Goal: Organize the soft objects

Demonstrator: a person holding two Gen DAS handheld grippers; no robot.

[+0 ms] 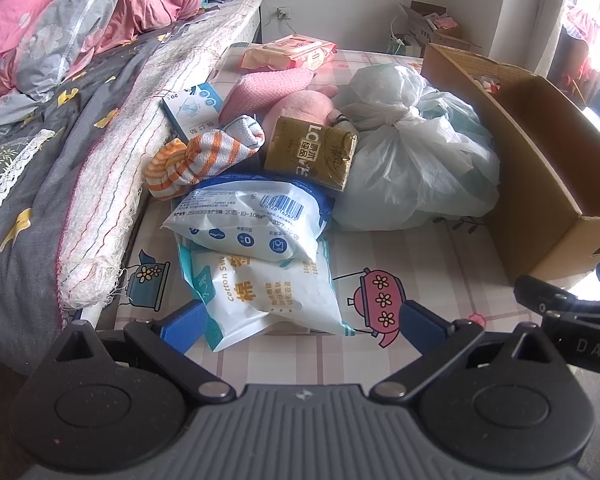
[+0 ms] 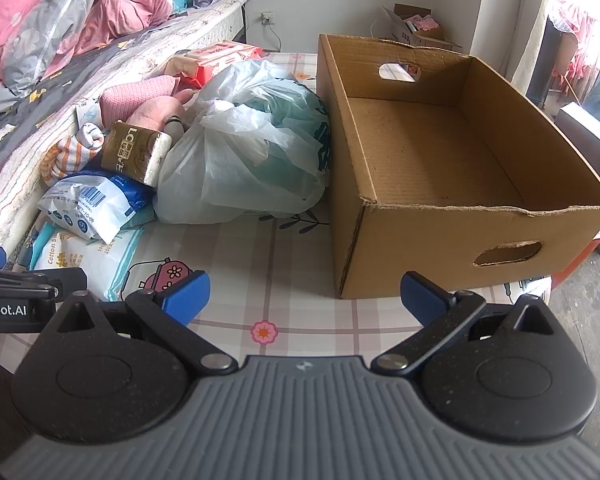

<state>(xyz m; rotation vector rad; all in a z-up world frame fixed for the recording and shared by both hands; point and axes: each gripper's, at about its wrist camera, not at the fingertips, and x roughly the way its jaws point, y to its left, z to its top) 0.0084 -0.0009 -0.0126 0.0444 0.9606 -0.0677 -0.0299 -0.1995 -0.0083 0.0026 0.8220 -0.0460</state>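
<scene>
The sorting looked barely begun: the brown cardboard box [image 2: 432,160] stood empty, and the soft goods lay heaped to its left. Nearest that heap, the left gripper [image 1: 300,320] hovered with jaws spread wide, holding nothing, the white cotton-swab packet [image 1: 268,292] lying between its blue pads. The right gripper [image 2: 304,292], jaws equally wide and empty, hung over the patterned surface [image 2: 284,256] before the box. Closing on that packet seemed the likely next move. Farther left of the box sat the tied translucent plastic bag [image 2: 252,152].

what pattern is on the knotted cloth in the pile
Orange and white stripes on the knotted cloth, clearest in the left wrist view.
</scene>
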